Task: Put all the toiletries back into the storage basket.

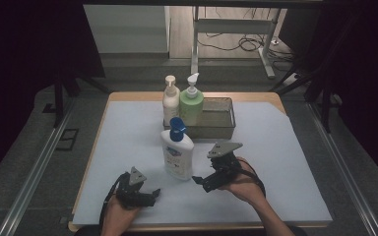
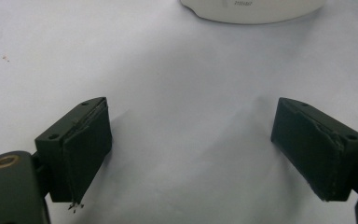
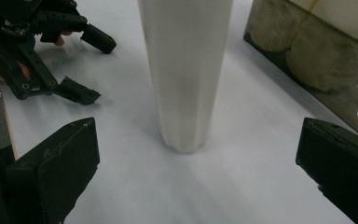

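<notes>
A white bottle with a blue pump cap (image 1: 177, 150) stands upright at the middle of the pale mat. My right gripper (image 1: 198, 181) is just to its right, low over the mat and open; in the right gripper view the bottle's body (image 3: 186, 70) rises a short way ahead of the wide-apart jaws of my right gripper (image 3: 196, 163). My left gripper (image 1: 153, 193) rests near the front edge, left of the bottle, open and empty. In the left gripper view my left gripper (image 2: 191, 144) has bare mat between its jaws, and the bottle's base (image 2: 251, 9) is ahead of them.
A shallow tray (image 1: 221, 129) sits behind the bottle, holding a white pump bottle (image 1: 171, 101) and a green pump bottle (image 1: 191, 103) at its left end. The tray's wall (image 3: 307, 60) is close on the right in the right gripper view. The mat (image 1: 275, 162) is bare to the right.
</notes>
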A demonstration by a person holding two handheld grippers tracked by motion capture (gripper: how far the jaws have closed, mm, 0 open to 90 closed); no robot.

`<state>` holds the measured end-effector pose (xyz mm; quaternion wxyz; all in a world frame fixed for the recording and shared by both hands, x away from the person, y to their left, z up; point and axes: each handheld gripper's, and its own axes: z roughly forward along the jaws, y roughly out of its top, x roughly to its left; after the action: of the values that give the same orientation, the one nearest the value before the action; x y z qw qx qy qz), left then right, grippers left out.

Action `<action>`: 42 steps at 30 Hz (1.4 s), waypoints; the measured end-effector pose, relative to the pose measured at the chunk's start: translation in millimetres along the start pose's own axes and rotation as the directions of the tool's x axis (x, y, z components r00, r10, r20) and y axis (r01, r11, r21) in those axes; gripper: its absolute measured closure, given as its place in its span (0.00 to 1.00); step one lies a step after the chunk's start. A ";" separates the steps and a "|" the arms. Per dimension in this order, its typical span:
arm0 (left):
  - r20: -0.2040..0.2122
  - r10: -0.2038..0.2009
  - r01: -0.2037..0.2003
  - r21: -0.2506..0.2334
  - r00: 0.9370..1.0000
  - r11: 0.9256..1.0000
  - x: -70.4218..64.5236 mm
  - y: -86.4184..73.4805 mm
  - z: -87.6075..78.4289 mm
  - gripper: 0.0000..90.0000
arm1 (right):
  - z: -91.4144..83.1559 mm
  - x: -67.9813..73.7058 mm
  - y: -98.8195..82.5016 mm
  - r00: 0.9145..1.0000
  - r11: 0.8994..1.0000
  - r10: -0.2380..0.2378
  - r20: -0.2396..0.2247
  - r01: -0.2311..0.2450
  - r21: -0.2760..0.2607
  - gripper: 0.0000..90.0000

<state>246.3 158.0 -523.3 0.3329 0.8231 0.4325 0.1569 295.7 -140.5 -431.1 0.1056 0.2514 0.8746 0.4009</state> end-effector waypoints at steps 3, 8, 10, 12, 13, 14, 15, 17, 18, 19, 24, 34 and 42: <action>0.000 0.000 0.000 0.000 1.000 1.000 0.0 0.0 0.0 0.13 | 2.7 2.6 5.6 1.000 1.000 -0.002 0.000 0.002 -0.013 0.00; 0.000 0.000 0.000 0.000 1.000 1.000 0.0 0.0 0.0 0.13 | 7.6 4.0 16.8 1.000 0.999 0.010 0.005 -0.010 -0.037 0.00; 0.000 0.000 0.000 0.000 1.000 1.000 0.0 0.0 0.0 0.13 | 9.6 3.8 20.9 1.000 0.999 0.017 0.008 -0.016 -0.049 0.02; 0.000 0.000 0.000 0.000 1.000 1.000 0.0 0.0 0.0 0.13 | 12.7 3.3 25.8 1.000 0.998 0.009 0.021 -0.008 -0.056 0.03; 0.000 0.000 0.000 0.000 1.000 1.000 0.0 0.0 0.0 0.13 | 14.0 3.4 27.7 1.000 0.998 0.010 0.026 -0.009 -0.063 0.04; 0.000 0.000 0.000 0.000 1.000 1.000 0.0 0.0 0.0 0.13 | 14.7 3.4 29.1 1.000 0.998 0.010 0.030 -0.008 -0.066 0.05; 0.000 0.000 0.000 0.001 1.000 1.000 0.0 0.0 0.0 0.13 | 15.6 3.5 30.5 0.999 0.998 0.007 0.031 -0.005 -0.063 0.05; 0.000 0.000 0.000 0.001 1.000 1.000 0.0 0.0 0.0 0.13 | 18.5 3.8 34.9 0.999 0.997 0.003 0.033 -0.001 -0.071 0.07; 0.000 0.000 0.000 0.001 1.000 1.000 0.0 0.0 0.0 0.13 | 19.4 3.8 36.9 0.999 0.997 0.008 0.032 -0.006 -0.075 0.09; -0.001 0.000 0.000 0.001 1.000 1.000 0.0 0.0 0.0 0.13 | 19.8 3.4 37.9 0.999 0.997 0.009 0.031 -0.006 -0.078 0.10; -0.001 0.000 0.000 0.001 1.000 1.000 0.0 0.0 0.0 0.13 | 27.3 4.9 47.5 0.999 0.995 0.008 0.042 -0.004 -0.097 0.15; -0.001 0.000 0.000 0.001 1.000 1.000 -0.1 0.1 0.0 0.13 | 42.3 9.2 56.6 0.998 0.993 -0.002 0.063 0.009 -0.120 0.27; -0.001 0.000 0.000 0.002 1.000 1.000 -0.1 0.1 0.0 0.13 | 48.8 13.4 63.1 0.999 0.991 -0.024 0.047 0.030 -0.130 0.40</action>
<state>246.3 157.9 -523.2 0.3318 0.8232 0.4331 0.1569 325.6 -67.0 -415.2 0.1469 0.2413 0.8472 0.4499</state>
